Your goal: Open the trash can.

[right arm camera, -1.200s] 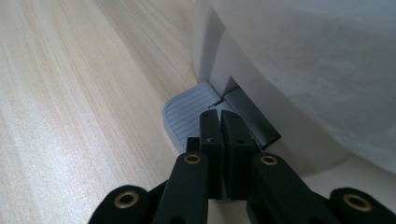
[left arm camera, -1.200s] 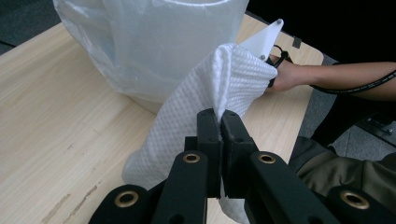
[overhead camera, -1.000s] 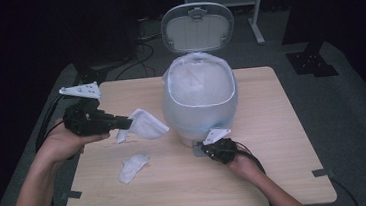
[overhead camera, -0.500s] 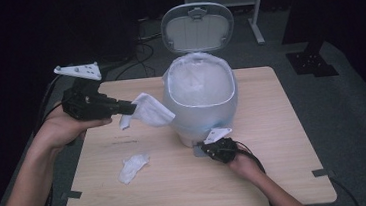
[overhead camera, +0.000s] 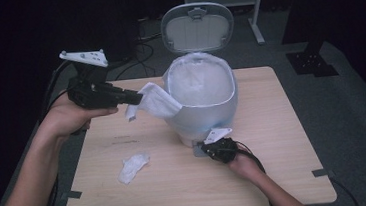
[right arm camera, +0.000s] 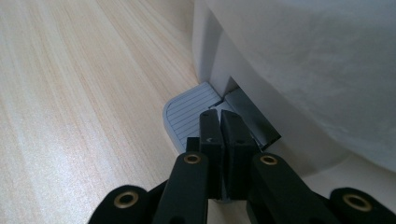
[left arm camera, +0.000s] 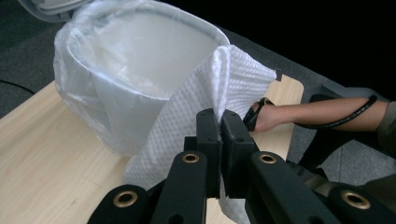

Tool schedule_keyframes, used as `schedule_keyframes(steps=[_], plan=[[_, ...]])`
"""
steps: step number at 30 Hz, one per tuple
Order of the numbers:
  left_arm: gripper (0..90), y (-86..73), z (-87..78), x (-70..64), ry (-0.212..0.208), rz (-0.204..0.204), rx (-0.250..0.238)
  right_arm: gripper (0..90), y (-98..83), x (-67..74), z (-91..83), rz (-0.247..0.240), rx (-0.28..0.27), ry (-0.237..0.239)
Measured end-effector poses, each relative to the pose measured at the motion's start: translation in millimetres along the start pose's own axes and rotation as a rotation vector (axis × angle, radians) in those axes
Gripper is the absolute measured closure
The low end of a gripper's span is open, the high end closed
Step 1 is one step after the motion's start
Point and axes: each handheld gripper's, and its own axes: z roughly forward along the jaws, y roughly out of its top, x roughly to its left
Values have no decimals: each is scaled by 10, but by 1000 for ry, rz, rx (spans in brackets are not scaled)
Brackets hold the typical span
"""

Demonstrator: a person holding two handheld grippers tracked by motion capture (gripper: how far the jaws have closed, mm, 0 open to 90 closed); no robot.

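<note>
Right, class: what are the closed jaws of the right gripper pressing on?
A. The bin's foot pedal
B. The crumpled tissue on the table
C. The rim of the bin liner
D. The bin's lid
A: the right gripper rests its shut jaws on the ribbed grey foot pedal at the base of the pedal bin, whose lid stands open.

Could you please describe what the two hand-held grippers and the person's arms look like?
Both are black. The left hand-held gripper carries a grey three-cornered plate with small holes on top; the right hand-held gripper has a smaller pale one. Each has two blocky black jaws on arms with brass-ringed rivets. A black cable trails from each. The forearms are bare, without sleeves.
</note>
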Motion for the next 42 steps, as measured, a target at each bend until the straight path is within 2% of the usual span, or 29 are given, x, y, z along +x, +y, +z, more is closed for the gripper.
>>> schedule_keyframes(steps=[13, 42], plan=[[877, 225, 9, -15, 11, 19, -3, 874, -3, -2, 0, 3, -2, 1], [877, 620, 103, 5, 36, 24, -8, 874, -5, -1, 0, 3, -4, 3]])
